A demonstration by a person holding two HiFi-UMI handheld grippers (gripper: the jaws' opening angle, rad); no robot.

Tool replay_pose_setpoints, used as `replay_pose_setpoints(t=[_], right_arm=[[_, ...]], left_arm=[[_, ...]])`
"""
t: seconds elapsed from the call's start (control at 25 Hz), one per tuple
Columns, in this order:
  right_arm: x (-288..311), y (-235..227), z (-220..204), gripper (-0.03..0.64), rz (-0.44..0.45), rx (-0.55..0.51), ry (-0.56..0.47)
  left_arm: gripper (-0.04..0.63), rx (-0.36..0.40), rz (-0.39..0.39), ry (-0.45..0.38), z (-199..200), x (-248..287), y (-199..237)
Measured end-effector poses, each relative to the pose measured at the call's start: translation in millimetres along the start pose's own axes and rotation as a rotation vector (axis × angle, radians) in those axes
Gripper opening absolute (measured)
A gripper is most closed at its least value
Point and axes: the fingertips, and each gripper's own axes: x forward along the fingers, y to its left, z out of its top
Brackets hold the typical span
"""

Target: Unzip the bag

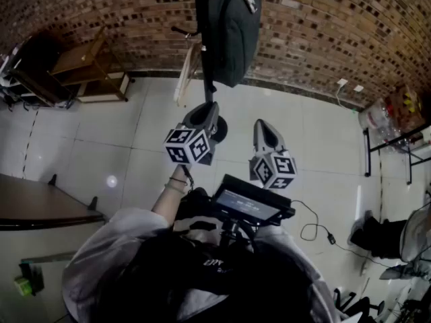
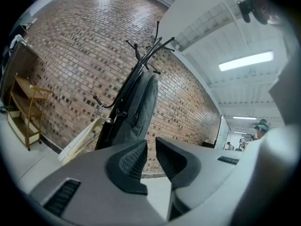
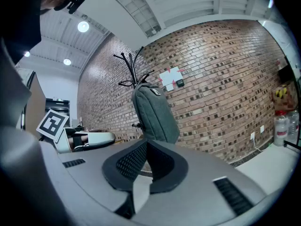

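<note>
Hanging on tall black metal coat stand (image 1: 201, 5) keeps dark grey fabric bag (image 1: 232, 29) reachable | left gripper (image 1: 207, 108) short of stand, jaws slightly parted, empty | right gripper (image 1: 264, 124) beside stand, jaws together, empty, zip likely untouched

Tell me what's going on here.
A person holds a gripper in each hand, facing a grey bag hung on a coat rack by a brick wall. The left gripper has its jaws slightly apart, and the right gripper has them together. Both are empty, and neither touches the bag yet.
</note>
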Motion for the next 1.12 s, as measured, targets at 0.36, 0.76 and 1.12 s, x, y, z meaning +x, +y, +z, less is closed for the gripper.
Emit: replay_pose_setpoints(t=[0.36, 0.76, 1.12], right_arm=[[26.6, -10.8, -1.2, 0.008, -0.003, 0.020, 0.000], [93.1, -17.3, 17.8, 0.008, -0.083, 0.019, -0.020], [129.6, -33.4, 24.7, 0.008, -0.167, 0.025, -0.017]], left_arm=[[0.066, -0.102, -0.064, 0.023, 13.8, 35.7, 30.2], [0.067, -0.160, -0.235, 0.108, 36.6, 95.5, 62.6], [0.080, -0.176, -0.401, 0.207, 31.5, 138.4, 72.9]])
